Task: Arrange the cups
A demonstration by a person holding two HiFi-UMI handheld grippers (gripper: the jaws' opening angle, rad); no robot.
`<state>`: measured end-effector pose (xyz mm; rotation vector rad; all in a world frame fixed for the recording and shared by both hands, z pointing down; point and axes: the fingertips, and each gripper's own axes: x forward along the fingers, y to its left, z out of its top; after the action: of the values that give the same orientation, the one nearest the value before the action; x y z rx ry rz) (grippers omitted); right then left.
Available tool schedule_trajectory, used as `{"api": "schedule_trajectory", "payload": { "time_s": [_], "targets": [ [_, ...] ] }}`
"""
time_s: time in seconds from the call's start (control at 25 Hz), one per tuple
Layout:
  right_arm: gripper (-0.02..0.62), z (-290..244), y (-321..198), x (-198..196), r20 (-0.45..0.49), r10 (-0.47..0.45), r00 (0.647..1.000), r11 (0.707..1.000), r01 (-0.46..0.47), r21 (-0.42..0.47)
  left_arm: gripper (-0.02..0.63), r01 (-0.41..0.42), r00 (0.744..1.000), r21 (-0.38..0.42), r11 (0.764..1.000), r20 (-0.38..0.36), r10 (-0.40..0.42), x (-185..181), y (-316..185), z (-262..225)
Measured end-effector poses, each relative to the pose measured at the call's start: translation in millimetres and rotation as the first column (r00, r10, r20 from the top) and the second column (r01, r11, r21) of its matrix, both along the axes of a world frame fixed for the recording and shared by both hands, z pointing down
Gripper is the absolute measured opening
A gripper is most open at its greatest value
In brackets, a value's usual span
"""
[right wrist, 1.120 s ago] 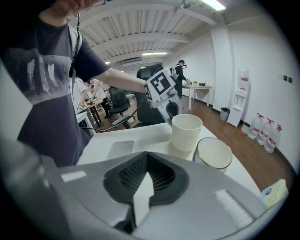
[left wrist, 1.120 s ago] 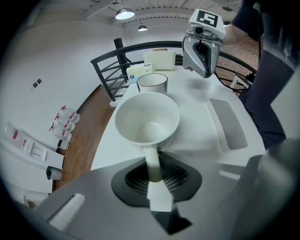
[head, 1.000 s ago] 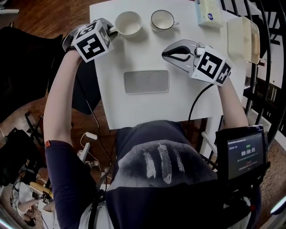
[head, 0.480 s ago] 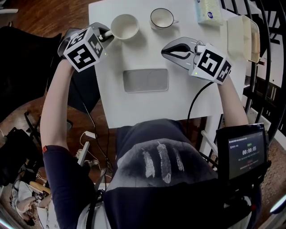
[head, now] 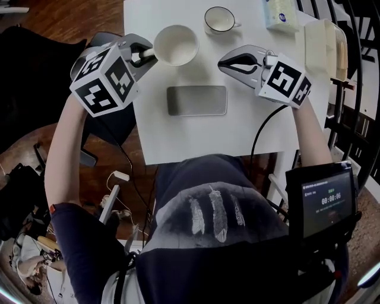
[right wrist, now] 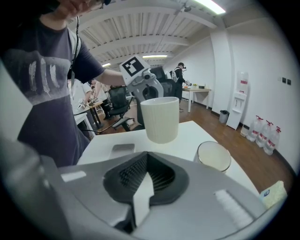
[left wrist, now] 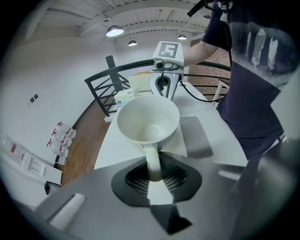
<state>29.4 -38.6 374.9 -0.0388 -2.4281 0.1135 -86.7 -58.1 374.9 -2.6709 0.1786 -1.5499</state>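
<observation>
A plain white cup (head: 176, 45) hangs above the white table (head: 196, 136), held by its handle (left wrist: 153, 161) in my left gripper (head: 145, 56), which is shut on it. In the right gripper view the same cup (right wrist: 160, 119) is clear of the tabletop. A second cup (head: 219, 19) with a dark rim stands at the back of the table, also seen as the rimmed cup (right wrist: 213, 156) to the right of the jaws. My right gripper (head: 222, 61) hovers over the table's right half, shut with nothing in it.
A flat grey pad (head: 196, 100) lies in the middle of the table. At the back right are a tissue pack (head: 279, 13) and a pale board (head: 323, 44). A black railing (head: 356, 65) runs along the right. A chair (head: 110, 119) stands by the table's left edge.
My left gripper has risen and come nearer with the white cup, lifting it off the table. The right gripper has stayed where it was.
</observation>
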Motion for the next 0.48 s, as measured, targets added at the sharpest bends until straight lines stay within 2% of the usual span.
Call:
{"api": "schedule_trajectory", "payload": {
  "time_s": [0.48],
  "targets": [
    [0.005, 4, 4, 9, 0.005, 0.003, 1.000, 1.000, -0.003, -0.005, 0.051, -0.041, 0.999, -0.046, 0.998, 0.026, 0.043, 1, 72, 7]
  ]
}}
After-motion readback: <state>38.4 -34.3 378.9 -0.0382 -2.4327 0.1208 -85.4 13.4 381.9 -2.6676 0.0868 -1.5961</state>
